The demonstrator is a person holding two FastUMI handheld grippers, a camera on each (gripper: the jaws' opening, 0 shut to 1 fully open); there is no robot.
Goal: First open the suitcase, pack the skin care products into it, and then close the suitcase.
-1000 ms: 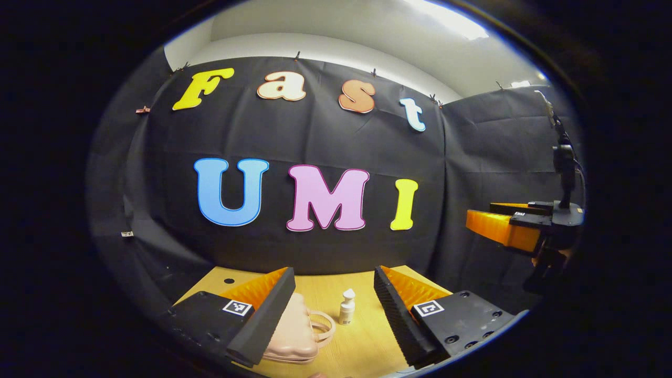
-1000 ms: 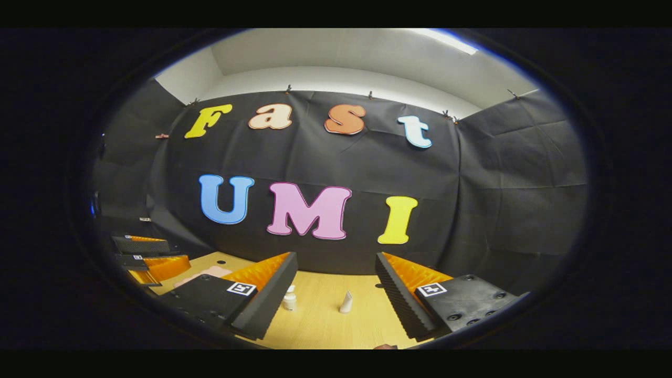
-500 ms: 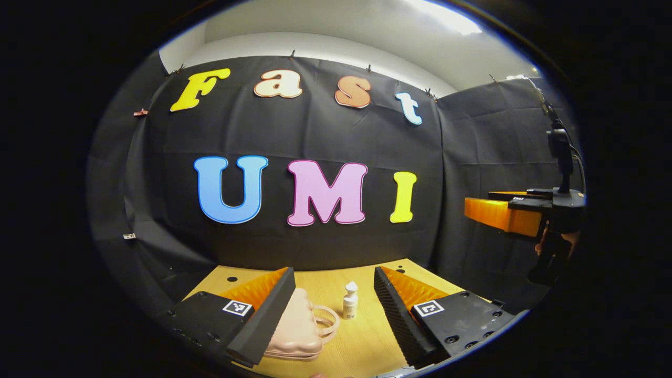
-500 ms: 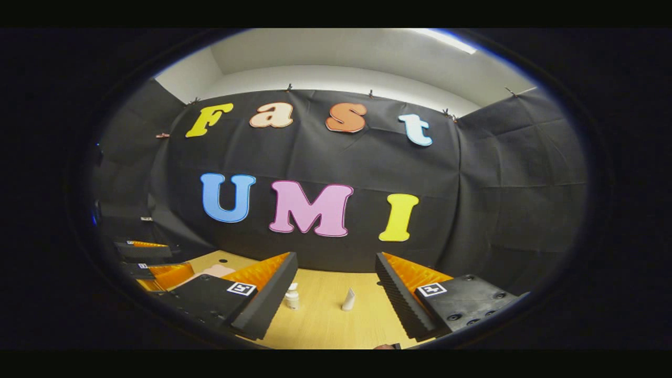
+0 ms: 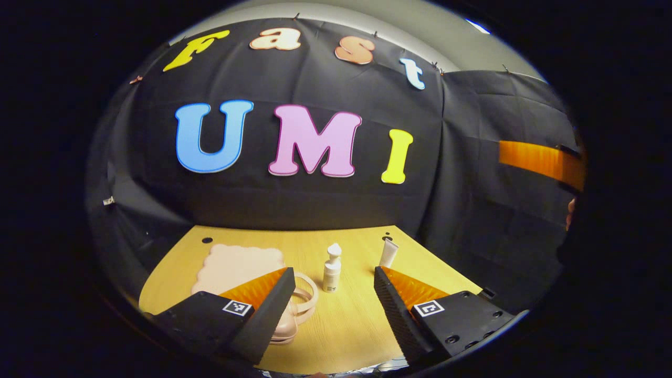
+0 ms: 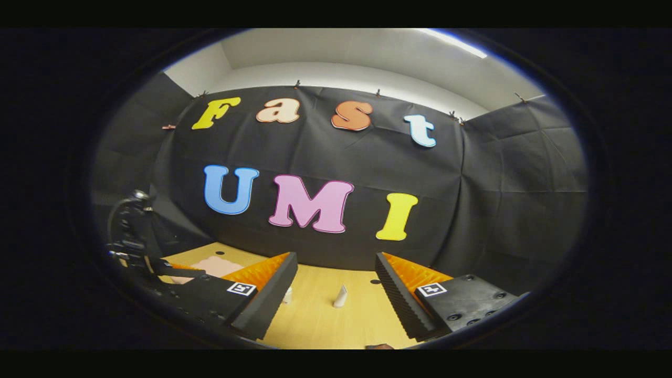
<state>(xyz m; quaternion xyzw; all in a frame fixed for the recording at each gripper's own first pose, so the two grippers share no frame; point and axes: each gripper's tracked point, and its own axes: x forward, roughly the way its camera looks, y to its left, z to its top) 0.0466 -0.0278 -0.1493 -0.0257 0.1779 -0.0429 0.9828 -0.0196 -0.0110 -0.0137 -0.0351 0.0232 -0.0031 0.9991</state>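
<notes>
A wooden worktop (image 5: 346, 325) runs up to the booth's black cloth wall (image 5: 315, 205), with two small holes near its far edge, as the left gripper view looks down over it. On the left half of that worktop lies the pale pink suitcase (image 5: 236, 265), flat and closed, its scalloped shell toward the wall and its looped handle (image 5: 307, 296) pointing to the middle of the worktop; the near part of the case sits behind the left tool's finger. The left tool (image 5: 333, 299) hangs above the near edge, released, its two fingers spread wide and holding nothing. Between those fingers, just beside the handle, stands a small white pump bottle (image 5: 331, 269), upright. Farther right and a little nearer the wall, a white tube (image 5: 388, 253) stands on its cap, apart from the bottle.

In the right gripper view, the right tool (image 6: 336, 296) is likewise released and empty, fingers parted above the worktop (image 6: 315, 325). The tube (image 6: 340, 296) stands between them; the pump bottle (image 6: 287, 295) peeks out beside the left finger. A strip of the suitcase (image 6: 210, 265) shows at far left, with the other tool's body (image 6: 128, 231) above it.
</notes>
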